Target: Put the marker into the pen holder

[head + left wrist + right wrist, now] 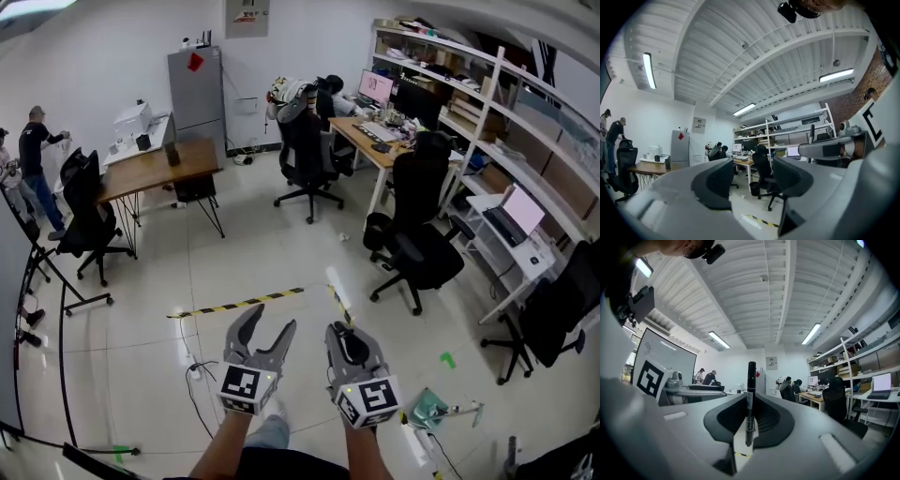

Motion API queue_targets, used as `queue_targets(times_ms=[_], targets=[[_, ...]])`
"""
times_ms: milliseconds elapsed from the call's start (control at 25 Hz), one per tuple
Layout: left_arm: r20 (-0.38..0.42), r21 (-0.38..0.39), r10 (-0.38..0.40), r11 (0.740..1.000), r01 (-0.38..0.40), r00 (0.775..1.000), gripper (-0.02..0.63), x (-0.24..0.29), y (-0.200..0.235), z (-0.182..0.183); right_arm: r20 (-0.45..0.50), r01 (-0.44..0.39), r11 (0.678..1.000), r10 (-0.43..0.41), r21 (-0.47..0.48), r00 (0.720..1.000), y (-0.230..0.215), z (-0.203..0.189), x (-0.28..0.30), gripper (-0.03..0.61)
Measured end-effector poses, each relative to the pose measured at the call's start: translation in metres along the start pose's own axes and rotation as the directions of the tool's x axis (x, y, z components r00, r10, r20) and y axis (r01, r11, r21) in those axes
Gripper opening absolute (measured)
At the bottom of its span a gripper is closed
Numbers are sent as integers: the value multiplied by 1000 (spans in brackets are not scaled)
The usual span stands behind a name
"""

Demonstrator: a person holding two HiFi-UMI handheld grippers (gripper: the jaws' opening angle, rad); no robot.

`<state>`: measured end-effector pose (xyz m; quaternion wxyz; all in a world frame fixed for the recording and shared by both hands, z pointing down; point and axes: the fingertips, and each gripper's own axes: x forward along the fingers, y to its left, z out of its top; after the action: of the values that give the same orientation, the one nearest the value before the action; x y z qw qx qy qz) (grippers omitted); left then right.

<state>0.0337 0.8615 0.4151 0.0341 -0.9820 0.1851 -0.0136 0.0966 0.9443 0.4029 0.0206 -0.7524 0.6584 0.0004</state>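
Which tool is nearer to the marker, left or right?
Right. The right tool grips the marker between its jaws; the left tool stands open and empty, beside it.

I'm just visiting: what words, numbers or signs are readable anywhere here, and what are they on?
Nothing reads clearly enough to quote.
The wall notice above the grey cabinet: too small to read.
The label on the marker gripped in the right claw: blurred.
The red tag on that cabinet: no legible print.
The black-and-white square on each cube: a pattern, not words.
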Motion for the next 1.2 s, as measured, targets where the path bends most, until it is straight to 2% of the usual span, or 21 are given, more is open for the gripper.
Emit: queue_targets(times_ms=[120,360,640,840,1040,1200], targets=[[-6,3,0,1000,0,1000,265,36,44,-8,5,-24,1000,25,-14,1000,-5,6,60,38],[41,-8,81,997,-80,996,265,101,151,14,6,-102,994,103,-36,995,-4,23,191,38],[25,-1,215,977,-215,976,265,121,249,12,-1,-255,966,255,-38,967,16,24,301,38],[6,-4,362,932,-362,932,265,123,330,-5,-7,-398,917,398,-22,917,44,10,384,38],[-1,3,476,879,-476,879,265,143,401,-12,-15,-489,872,488,-33,873,51,2,471,38],[5,6,566,825,-566,825,265,164,446,-4,-9,-568,822,568,-39,823,49,14,533,38]])
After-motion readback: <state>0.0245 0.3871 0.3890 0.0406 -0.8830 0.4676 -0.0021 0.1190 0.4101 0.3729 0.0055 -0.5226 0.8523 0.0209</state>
